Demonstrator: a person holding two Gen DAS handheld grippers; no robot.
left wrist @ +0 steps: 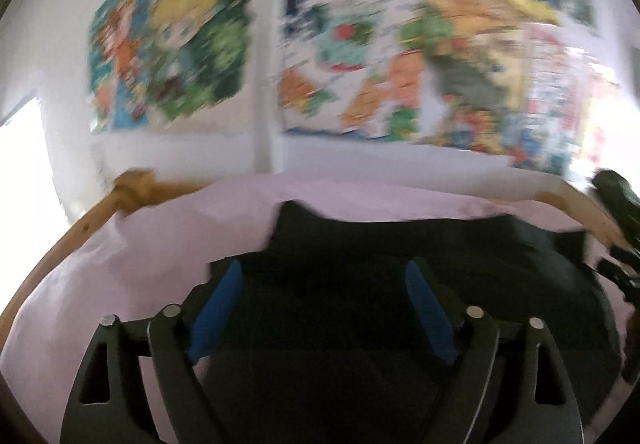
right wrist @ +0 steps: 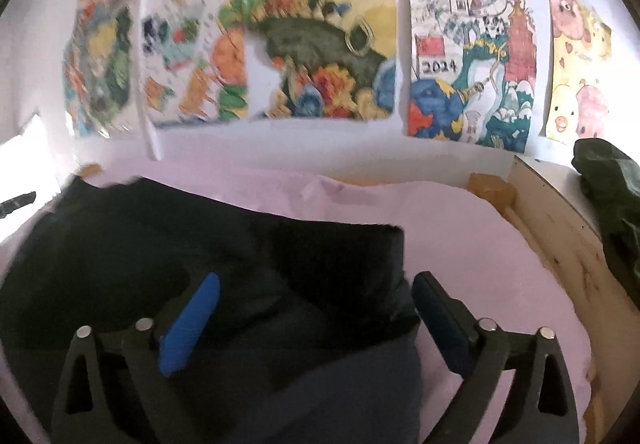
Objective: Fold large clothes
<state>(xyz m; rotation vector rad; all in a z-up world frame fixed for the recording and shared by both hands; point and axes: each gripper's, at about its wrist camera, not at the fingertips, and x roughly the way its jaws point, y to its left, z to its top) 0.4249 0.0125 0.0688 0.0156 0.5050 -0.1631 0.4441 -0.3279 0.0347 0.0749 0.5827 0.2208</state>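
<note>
Left wrist view: left gripper [left wrist: 324, 308] spread wide, blue pads [left wrist: 218, 310] well apart, nothing pinched between them. Poised over the dark garment [left wrist: 360, 244], which lies flat on the pink sheet [left wrist: 120, 264] of the bed, its far edge ending short of the wall. Probably spread like this to give a flat base for folding, the open fingers ready to take a near edge or just clear of a hem. Wooden bed frame [left wrist: 60, 244] curving along the left side, colourful drawings [left wrist: 340, 64] taped to the white wall behind. Heavy motion blur throughout, so fabric detail cannot be read. At the far right edge, something dark green [left wrist: 618, 204], too smeared to name.

Right wrist view: right gripper [right wrist: 316, 316] likewise wide open, one blue pad [right wrist: 188, 324] over the cloth, the other just beside the garment's right border, gripping nothing. Dark garment [right wrist: 200, 244] reaching left across the pink sheet [right wrist: 480, 264], its right side showing a squared corner and a bluish-grey layer nearest the camera, likely a fold already laid or a lining; hard to tell which. Straddling that border suggests readiness to seize it. Green cloth [right wrist: 612, 196] heaped on the wooden frame [right wrist: 560, 244] at right, kept off the working area.
</note>
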